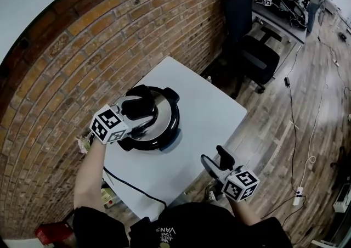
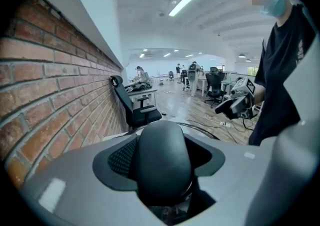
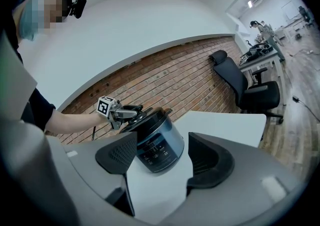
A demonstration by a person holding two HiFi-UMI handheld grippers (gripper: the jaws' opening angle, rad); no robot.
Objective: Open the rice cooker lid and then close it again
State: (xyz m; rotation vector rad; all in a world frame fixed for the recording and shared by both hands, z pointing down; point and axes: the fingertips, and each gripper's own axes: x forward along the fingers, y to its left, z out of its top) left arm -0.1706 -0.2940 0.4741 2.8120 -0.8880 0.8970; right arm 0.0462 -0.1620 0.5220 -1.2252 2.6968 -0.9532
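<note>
A black rice cooker (image 1: 167,129) (image 3: 161,146) stands on the left part of a white table (image 1: 214,107). Its lid sits on top, with a rounded black lid handle (image 1: 140,104) (image 2: 162,162). My left gripper (image 1: 137,115) (image 2: 162,156) reaches over the lid from the left. The handle fills the gap between its jaws, which are shut on it. My right gripper (image 1: 215,160) (image 3: 163,157) hovers over the table's near right edge and points at the cooker's control panel. Its jaws are open with nothing between them.
A brick wall (image 1: 66,77) runs behind the table. A black office chair (image 1: 249,44) stands past the far corner, with desks (image 1: 279,8) beyond it. The cooker's black power cord (image 1: 134,186) trails over the table's near side. The floor is wooden.
</note>
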